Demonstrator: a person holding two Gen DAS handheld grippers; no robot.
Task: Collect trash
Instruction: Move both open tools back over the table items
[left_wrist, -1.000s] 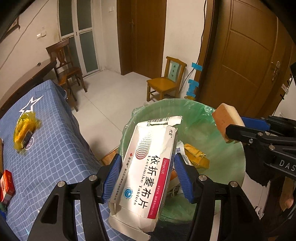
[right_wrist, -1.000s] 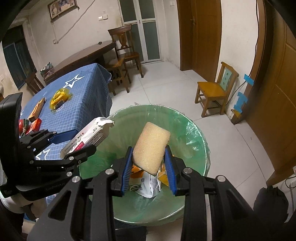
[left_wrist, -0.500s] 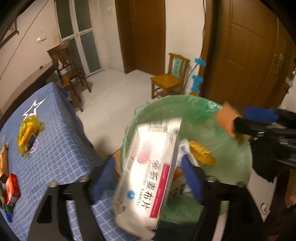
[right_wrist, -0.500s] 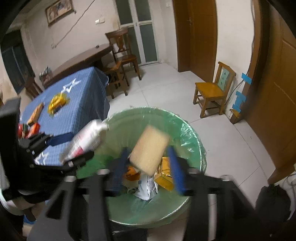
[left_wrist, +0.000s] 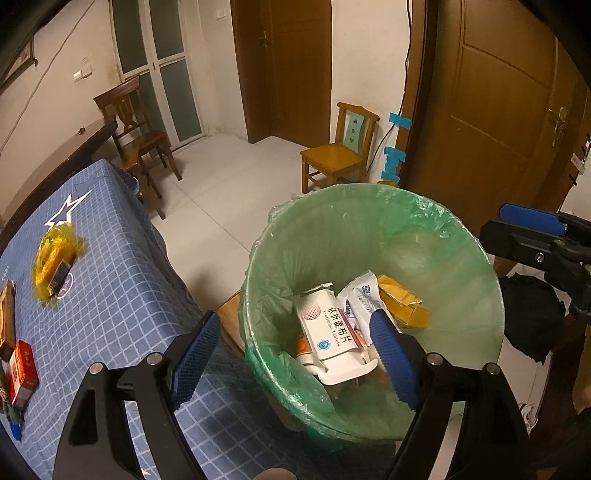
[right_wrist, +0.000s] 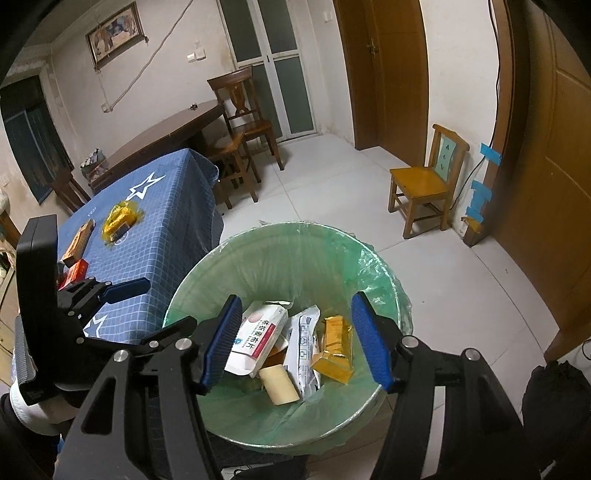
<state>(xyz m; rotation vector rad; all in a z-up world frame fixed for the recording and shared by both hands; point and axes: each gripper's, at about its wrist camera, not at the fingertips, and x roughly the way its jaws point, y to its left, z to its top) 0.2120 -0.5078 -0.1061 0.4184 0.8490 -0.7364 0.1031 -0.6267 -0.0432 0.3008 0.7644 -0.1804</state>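
Both grippers hang over the bin (right_wrist: 384, 273) with jaws wide and empty — the tablet box (right_wrist: 258, 338) and sponge (right_wrist: 279, 386) lie inside; more trash waits on the tabletop (left_wrist: 122, 295), left.

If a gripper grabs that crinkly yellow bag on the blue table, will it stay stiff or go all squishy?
The yellow bag looks like thin, wrinkled plastic film, so it would probably crumple and flop. It lies flat on the blue tablecloth, so it likely won't roll. Its glossy surface might slip between the pads.
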